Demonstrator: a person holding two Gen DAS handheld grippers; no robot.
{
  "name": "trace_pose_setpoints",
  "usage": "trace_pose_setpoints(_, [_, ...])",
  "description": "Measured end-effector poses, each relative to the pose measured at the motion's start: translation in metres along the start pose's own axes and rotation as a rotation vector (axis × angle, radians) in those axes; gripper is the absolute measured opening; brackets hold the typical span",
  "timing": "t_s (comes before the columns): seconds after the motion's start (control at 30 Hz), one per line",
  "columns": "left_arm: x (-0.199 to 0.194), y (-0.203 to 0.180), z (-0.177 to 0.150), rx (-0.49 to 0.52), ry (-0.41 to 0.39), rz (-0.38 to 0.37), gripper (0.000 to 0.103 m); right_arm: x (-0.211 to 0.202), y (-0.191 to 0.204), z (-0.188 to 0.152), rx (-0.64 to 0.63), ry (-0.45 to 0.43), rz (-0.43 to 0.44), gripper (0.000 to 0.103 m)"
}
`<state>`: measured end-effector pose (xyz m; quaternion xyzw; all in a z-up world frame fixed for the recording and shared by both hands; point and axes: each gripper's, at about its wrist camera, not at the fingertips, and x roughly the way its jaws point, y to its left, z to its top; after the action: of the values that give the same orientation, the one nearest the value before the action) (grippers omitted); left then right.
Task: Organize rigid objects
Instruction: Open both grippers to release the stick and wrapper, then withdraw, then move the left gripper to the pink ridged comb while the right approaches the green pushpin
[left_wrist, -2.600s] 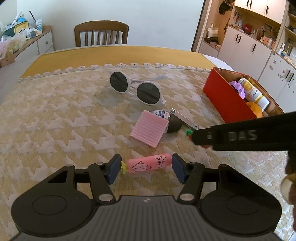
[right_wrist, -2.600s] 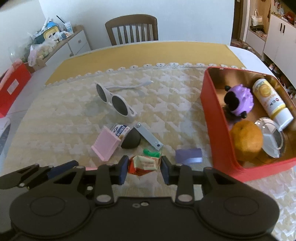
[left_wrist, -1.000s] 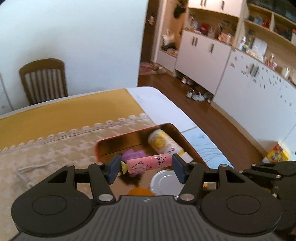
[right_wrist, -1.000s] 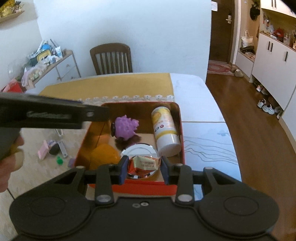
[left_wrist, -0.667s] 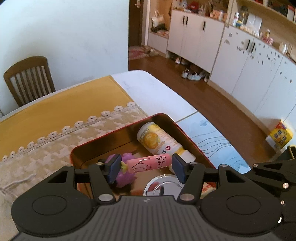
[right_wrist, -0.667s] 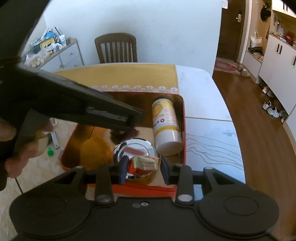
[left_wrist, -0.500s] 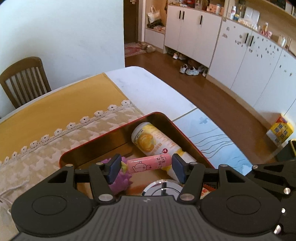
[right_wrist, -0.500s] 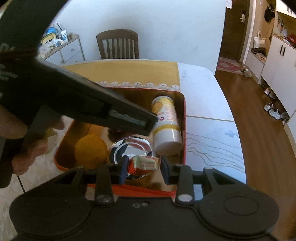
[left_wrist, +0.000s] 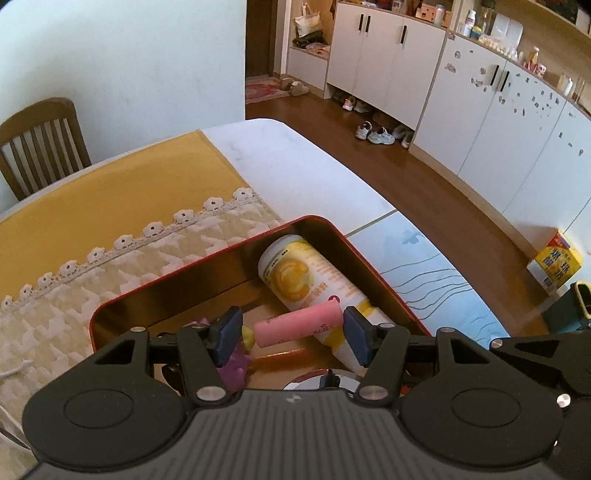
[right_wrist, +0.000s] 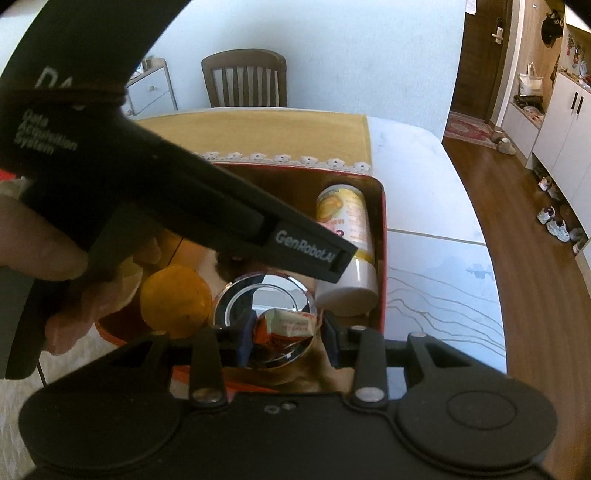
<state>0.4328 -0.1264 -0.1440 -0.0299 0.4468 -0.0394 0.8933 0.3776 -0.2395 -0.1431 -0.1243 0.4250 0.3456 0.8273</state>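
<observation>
My left gripper (left_wrist: 290, 334) is over the red tin box (left_wrist: 334, 230). Its jaws have opened and the pink candy tube (left_wrist: 297, 326) is tilted between them, clear of the left pad. My right gripper (right_wrist: 286, 338) is over the near end of the same box (right_wrist: 382, 206); its jaws stand wider than the orange-red snack packet (right_wrist: 286, 326), which sits between them above a round silver compact (right_wrist: 264, 291). Inside the box are a yellow-white bottle (left_wrist: 299, 275), also in the right wrist view (right_wrist: 345, 225), an orange (right_wrist: 175, 295) and a purple spiky toy (left_wrist: 231, 369).
The left gripper's black body (right_wrist: 166, 192) and the hand holding it (right_wrist: 40, 240) cross the right wrist view over the box. A patterned cloth (left_wrist: 74, 295) and yellow runner (left_wrist: 110, 192) cover the table. A wooden chair (left_wrist: 37, 144) stands behind; the table edge and floor (left_wrist: 443, 206) lie to the right.
Both grippers carried their items from the cloth to above the red box. Both sets of jaws have now widened; the pink tube has tipped loose and the packet sits slack.
</observation>
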Motion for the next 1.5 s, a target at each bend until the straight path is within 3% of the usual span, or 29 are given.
trace_pose_setpoints(0.43, [-0.008, 0.006, -0.005, -0.042, -0.013, -0.014, 0.060, -0.006, -0.002, -0.004, 0.026, 0.002, -0.040, 0.047])
trace_pose_setpoints(1.03, [-0.062, 0.023, -0.020, -0.057, -0.111, -0.013, 0.069, -0.038, 0.002, -0.007, 0.055, -0.057, -0.075, 0.064])
trace_pose_setpoints(1.33, [-0.092, 0.047, -0.036, -0.069, -0.150, -0.015, 0.069, -0.057, 0.017, -0.007, 0.078, -0.098, -0.081, 0.080])
trace_pose_setpoints(1.5, [-0.117, 0.064, -0.049, -0.067, -0.199, 0.016, 0.079, -0.068, 0.030, -0.005, 0.095, -0.135, -0.075, 0.089])
